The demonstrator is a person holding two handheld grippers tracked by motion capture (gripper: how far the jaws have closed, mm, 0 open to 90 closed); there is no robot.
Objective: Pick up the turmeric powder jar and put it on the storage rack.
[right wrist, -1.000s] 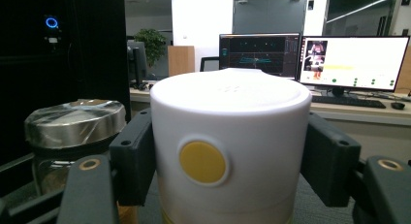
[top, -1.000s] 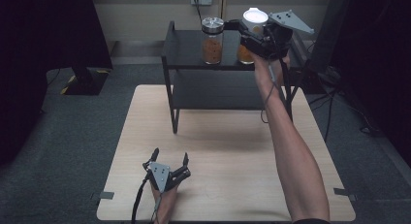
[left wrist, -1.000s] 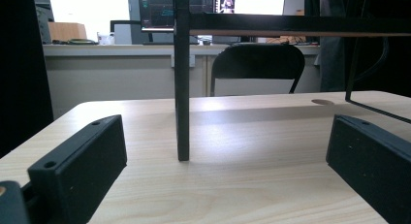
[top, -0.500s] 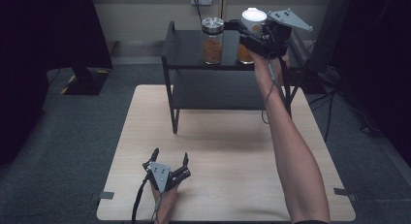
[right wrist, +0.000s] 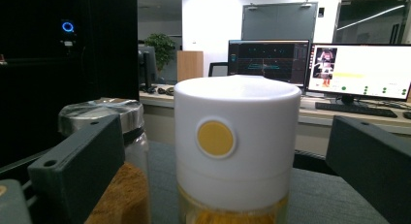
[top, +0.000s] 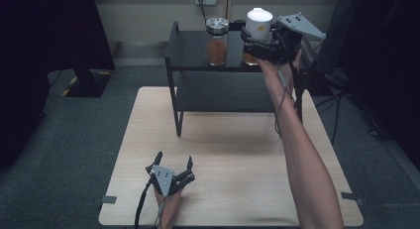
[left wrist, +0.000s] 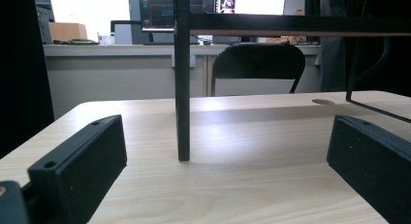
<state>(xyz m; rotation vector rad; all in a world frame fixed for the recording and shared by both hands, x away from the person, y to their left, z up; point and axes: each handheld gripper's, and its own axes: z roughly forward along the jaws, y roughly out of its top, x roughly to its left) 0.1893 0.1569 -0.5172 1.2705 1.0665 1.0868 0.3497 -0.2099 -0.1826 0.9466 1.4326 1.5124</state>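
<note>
A jar with a tall white lid [top: 258, 23] and yellow-orange contents stands on the top of a black shelf [top: 190, 50], right of a silver-lidded jar [top: 217, 40] of orange-brown powder. My right gripper [top: 252, 46] reaches to the white-lidded jar from the right. In the right gripper view the white-lidded jar [right wrist: 236, 146] sits between the two fingers [right wrist: 77, 170] with a gap on each side; the jaws have just been opening. My left gripper [top: 174, 158] rests open on the wooden table [top: 237, 154] near its front edge, with nothing between its jaws.
The shelf stands at the table's far side on thin black legs [left wrist: 182, 88], with a lower level underneath. A chair [left wrist: 258, 64] and desks with lit monitors [right wrist: 361, 71] are behind the table. A cable trails from each gripper.
The right gripper's jaws have spread apart from the white-lidded jar, which stays on the shelf top. The left gripper has not moved.
</note>
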